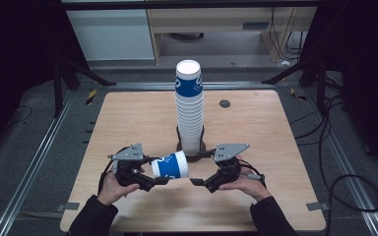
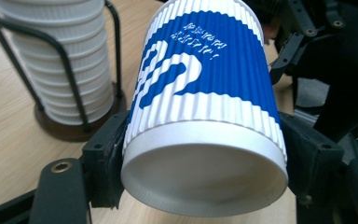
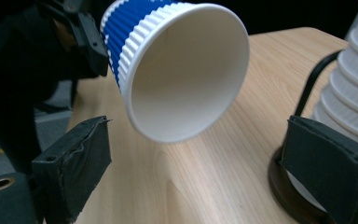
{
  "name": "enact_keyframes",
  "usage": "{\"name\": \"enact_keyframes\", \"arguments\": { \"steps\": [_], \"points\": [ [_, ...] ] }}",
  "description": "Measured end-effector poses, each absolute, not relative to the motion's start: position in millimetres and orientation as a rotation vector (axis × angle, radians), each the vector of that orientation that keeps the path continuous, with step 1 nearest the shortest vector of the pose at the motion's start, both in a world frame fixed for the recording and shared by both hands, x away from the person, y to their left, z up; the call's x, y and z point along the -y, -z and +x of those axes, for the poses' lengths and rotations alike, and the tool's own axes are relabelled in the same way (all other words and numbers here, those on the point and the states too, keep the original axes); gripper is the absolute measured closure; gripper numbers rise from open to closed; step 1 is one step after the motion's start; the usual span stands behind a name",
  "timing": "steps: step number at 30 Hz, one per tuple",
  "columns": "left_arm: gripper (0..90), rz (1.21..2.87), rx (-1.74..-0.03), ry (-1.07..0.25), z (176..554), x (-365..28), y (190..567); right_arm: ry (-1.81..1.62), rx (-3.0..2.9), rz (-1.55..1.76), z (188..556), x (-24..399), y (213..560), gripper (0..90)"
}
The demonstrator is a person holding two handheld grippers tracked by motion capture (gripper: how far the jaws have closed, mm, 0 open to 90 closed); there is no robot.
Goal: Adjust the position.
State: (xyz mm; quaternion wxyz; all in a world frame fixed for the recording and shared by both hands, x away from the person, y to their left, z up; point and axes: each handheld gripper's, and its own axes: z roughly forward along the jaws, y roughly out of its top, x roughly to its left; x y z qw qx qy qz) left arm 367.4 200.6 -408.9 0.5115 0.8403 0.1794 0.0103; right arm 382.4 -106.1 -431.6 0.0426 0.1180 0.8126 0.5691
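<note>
The blue-and-white ribbed paper cup [image 1: 170, 165] lies on its side in the air, clamped across its narrow base end between the pads of the left claw [image 1: 161, 180]. Its blue band carries a white printed mark and small white lettering, with plain white bands at rim and base. The open white mouth [image 3: 186, 74] faces the right claw [image 1: 193, 181], just ahead of that claw's wide-apart pads and touching neither. The empty, clean inside shows in the right gripper view.
</note>
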Motion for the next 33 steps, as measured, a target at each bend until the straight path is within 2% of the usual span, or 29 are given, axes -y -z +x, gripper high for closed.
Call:
{"name": "enact_keyframes", "arguments": {
  "steps": [14,26,33],
  "points": [
    [25.9,2.060,-0.337,0.039,358.4,-178.1,415.7,-1.858,-2.551,0.283,377.6,91.8,438.2,9.7],
    [25.9,2.059,-0.337,0.054,359.6,-178.3,416.7,-1.865,-2.583,0.256,377.2,91.2,440.2,13.9],
    [22.7,2.076,-0.360,0.026,360.6,-179.3,416.7,-1.844,-2.576,0.262,377.6,95.0,437.5,16.9]
  ]
}}
